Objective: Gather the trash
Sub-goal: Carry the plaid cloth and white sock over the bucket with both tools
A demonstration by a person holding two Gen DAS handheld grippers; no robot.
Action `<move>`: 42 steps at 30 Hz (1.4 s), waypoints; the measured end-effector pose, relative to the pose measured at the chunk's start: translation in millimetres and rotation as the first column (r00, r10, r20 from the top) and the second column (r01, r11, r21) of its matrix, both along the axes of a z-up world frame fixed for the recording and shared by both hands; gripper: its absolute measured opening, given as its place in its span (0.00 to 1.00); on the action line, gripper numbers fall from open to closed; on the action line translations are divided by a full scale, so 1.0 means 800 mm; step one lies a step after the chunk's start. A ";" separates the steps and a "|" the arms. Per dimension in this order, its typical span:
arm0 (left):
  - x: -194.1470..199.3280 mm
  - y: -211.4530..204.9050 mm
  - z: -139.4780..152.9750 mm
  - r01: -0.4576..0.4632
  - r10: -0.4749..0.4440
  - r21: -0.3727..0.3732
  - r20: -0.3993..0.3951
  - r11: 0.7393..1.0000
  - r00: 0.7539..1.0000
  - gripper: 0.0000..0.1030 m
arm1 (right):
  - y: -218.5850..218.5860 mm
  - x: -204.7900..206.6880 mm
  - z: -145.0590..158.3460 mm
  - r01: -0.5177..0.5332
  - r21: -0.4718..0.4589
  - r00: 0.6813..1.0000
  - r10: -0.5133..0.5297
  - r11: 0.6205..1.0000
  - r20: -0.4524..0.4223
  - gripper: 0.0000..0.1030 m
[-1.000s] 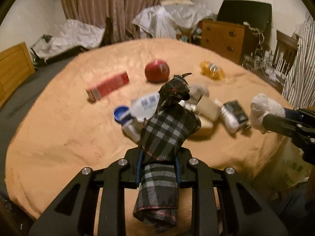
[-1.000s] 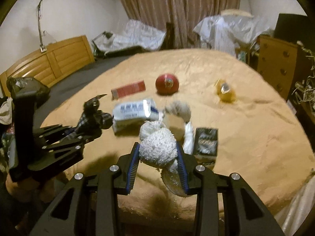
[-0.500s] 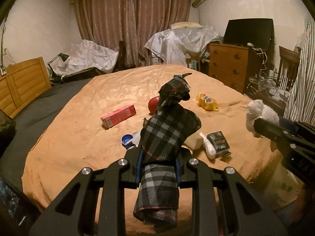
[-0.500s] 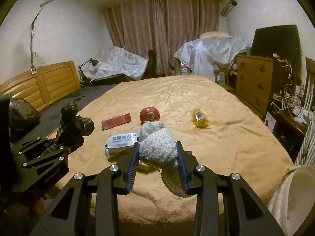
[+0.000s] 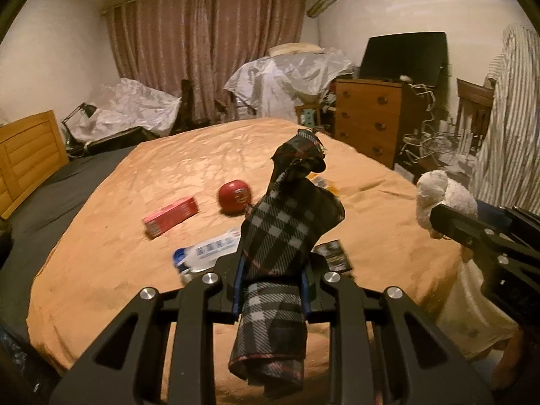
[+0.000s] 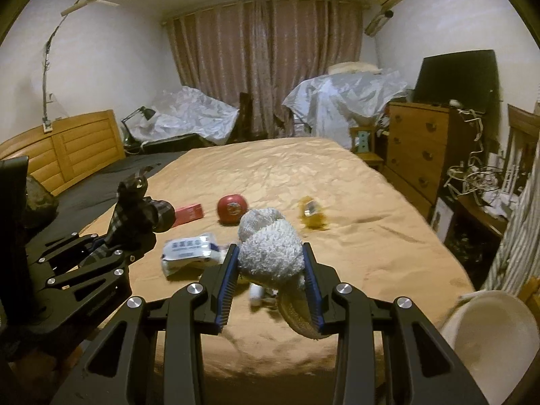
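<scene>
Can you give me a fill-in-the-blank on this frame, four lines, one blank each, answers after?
1. The left claw is shut on a ____-patterned cloth.
2. The right claw is shut on a fluffy ____ item.
3. The round object on the bed is ____ in colour.
4. In the right wrist view, the red box lies to the ____ of the round object.

Answers: plaid; white; red; left

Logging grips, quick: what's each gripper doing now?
Left gripper: shut on plaid cloth.
Right gripper: shut on fuzzy white slipper.
</scene>
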State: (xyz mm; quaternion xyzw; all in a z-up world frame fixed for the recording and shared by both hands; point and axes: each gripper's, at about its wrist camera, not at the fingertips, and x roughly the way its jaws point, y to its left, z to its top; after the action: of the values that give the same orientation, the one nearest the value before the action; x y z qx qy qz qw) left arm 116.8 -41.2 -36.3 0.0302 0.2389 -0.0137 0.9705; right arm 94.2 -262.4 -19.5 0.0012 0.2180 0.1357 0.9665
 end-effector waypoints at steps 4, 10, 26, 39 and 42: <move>0.007 -0.032 0.005 0.052 -0.052 0.000 0.002 0.999 0.999 0.23 | -0.042 -0.012 0.018 0.050 -0.017 0.999 -0.050 0.999 0.008 0.37; 0.015 -0.089 0.010 0.146 -0.146 0.007 0.002 0.989 0.989 0.23 | -0.112 -0.033 0.034 0.136 -0.027 0.991 -0.135 0.990 0.014 0.37; 0.023 -0.251 0.019 0.399 -0.399 0.006 -0.024 0.917 0.917 0.23 | -0.338 -0.083 0.040 0.370 -0.061 0.927 -0.373 0.927 -0.047 0.37; 0.035 -0.363 -0.017 0.588 -0.588 -0.062 -0.187 0.807 0.787 0.23 | -0.470 -0.048 -0.014 0.412 -0.058 0.862 -0.410 0.909 -0.299 0.37; 0.040 -0.379 -0.034 0.606 -0.604 -0.069 -0.236 0.792 0.762 0.23 | -0.488 -0.036 -0.035 0.412 -0.056 0.840 -0.403 0.909 -0.362 0.37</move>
State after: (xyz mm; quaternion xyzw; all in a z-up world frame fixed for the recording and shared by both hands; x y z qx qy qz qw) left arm 148.6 -344.8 -63.6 0.1094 0.3343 -0.3280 0.8767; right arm 65.0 -652.9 -47.7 0.0842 0.3872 -0.0728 0.9153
